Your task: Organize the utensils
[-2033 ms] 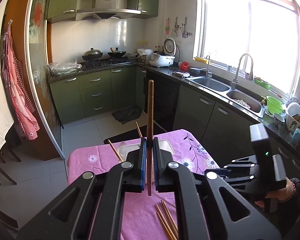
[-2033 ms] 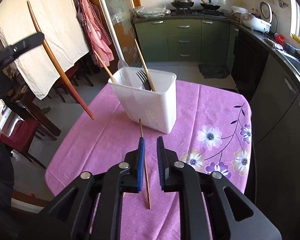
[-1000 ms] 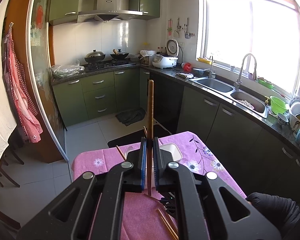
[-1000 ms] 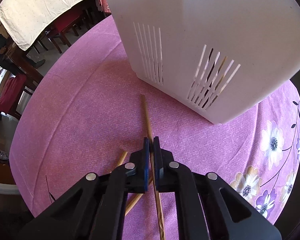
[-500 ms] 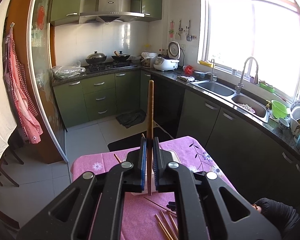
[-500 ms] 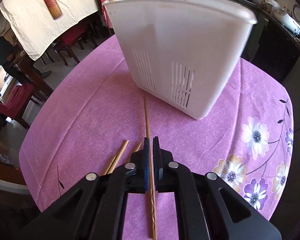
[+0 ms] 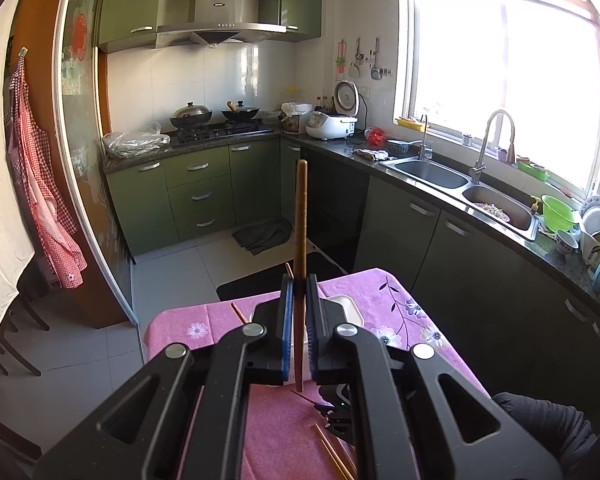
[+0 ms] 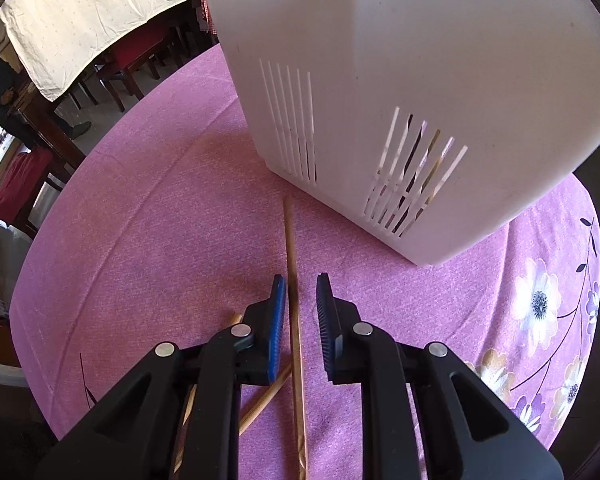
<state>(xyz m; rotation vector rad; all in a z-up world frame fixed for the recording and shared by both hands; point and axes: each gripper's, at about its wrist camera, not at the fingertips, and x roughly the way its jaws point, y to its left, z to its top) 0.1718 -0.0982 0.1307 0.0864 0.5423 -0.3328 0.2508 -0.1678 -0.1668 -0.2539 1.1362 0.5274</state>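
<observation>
chopstick (image 8: 291, 248) on tablecloth (image 8: 160, 208), before caddy (image 8: 420, 80)

A home kitchen: green cabinets (image 7: 196, 184), range hood (image 7: 219, 20), double sink (image 7: 460, 184).

My right gripper (image 8: 300, 304), jaws just opening, straddles a thin wooden chopstick (image 8: 293, 280) lying on the pink cloth (image 8: 160, 200), below the white slotted plastic holder (image 8: 420, 80) upper right.

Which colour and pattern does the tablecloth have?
The tablecloth is pink-purple with printed flowers along its edge; the right wrist view shows it best.
</observation>
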